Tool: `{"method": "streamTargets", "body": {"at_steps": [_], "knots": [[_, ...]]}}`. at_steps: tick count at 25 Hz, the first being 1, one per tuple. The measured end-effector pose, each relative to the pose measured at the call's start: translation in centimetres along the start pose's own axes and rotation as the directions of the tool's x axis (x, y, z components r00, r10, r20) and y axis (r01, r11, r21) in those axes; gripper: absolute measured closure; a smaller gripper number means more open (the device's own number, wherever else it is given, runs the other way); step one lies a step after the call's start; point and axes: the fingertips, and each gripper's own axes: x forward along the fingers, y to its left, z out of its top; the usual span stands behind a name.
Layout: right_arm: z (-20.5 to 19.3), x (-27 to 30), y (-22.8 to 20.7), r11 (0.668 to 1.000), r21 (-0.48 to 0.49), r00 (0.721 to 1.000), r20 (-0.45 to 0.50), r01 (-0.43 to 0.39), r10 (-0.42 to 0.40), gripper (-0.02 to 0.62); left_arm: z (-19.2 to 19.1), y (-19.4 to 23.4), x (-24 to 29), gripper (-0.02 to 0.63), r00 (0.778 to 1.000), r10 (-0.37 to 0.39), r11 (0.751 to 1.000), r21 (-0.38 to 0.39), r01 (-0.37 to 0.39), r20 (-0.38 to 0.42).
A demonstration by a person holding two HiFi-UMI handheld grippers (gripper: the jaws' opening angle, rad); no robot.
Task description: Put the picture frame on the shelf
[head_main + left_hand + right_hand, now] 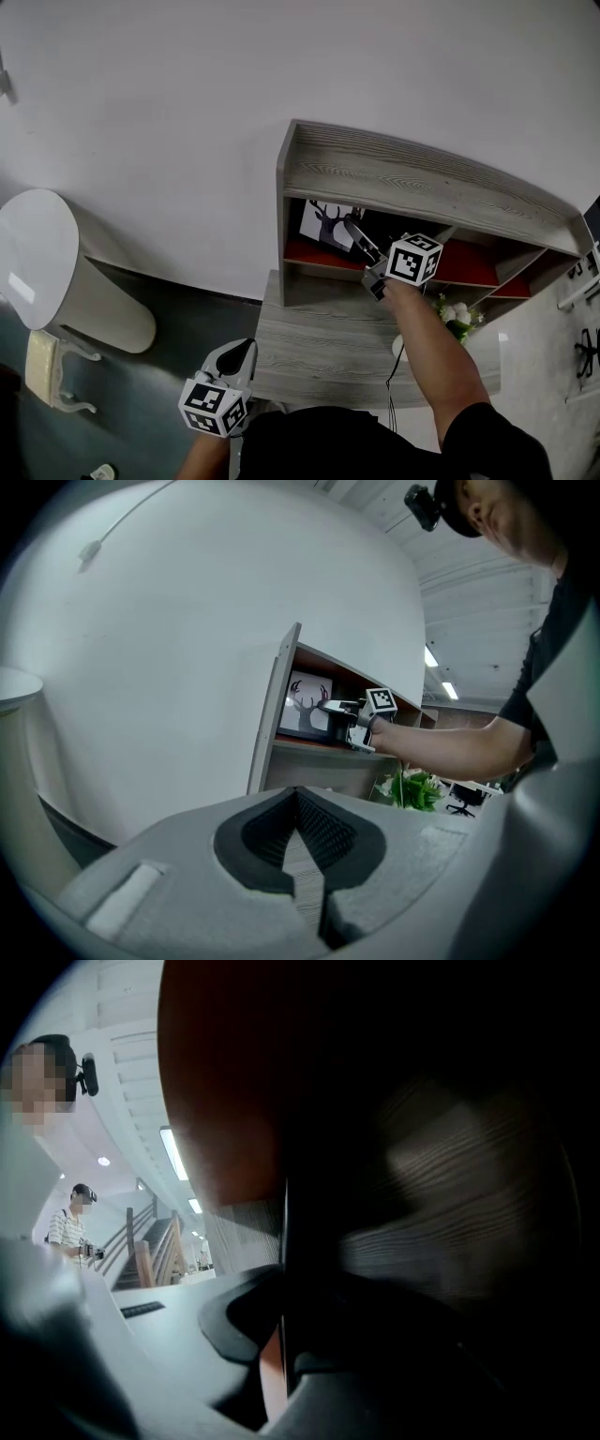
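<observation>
The picture frame (323,223), a black frame with a deer print, stands upright in the left compartment of the grey wooden shelf (403,173). My right gripper (354,230) reaches into that compartment and is shut on the frame's right edge. From the left gripper view the frame (305,700) and the right gripper (328,707) show far off. In the right gripper view the frame's thin dark edge (284,1241) runs between the jaws of the gripper (286,1335). My left gripper (242,354) hangs low at the desk's front left corner, shut and empty (305,855).
The shelf stands on a grey wood desk (319,347) against a white wall. A small plant with white flowers (457,319) sits to the right of my arm. A white rounded object (56,253) stands on the floor at the left. The compartments have red floors (469,267).
</observation>
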Motion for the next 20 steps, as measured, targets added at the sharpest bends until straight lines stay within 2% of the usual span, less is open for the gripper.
{"method": "streamTargets", "body": {"at_steps": [12,16,20], "knots": [[0.8,3.0,-3.2,0.983,-0.120,0.990,-0.010,0.141,-0.144,0.452,0.1,1.7,-0.9,0.597,0.999,0.037,0.999,-0.015,-0.037,0.003],[1.2,3.1,-4.1,0.967,-0.157,0.978,-0.023,0.203,-0.209,0.413,0.1,1.8,-0.9,0.597,0.999,0.034,0.999,-0.016,-0.034,0.001],[1.1,2.6,-4.2,0.929,-0.248,0.956,-0.031,0.276,-0.292,0.387,0.0,1.6,-0.6,0.597,1.000,0.021,1.000,-0.018,-0.022,-0.004]]}}
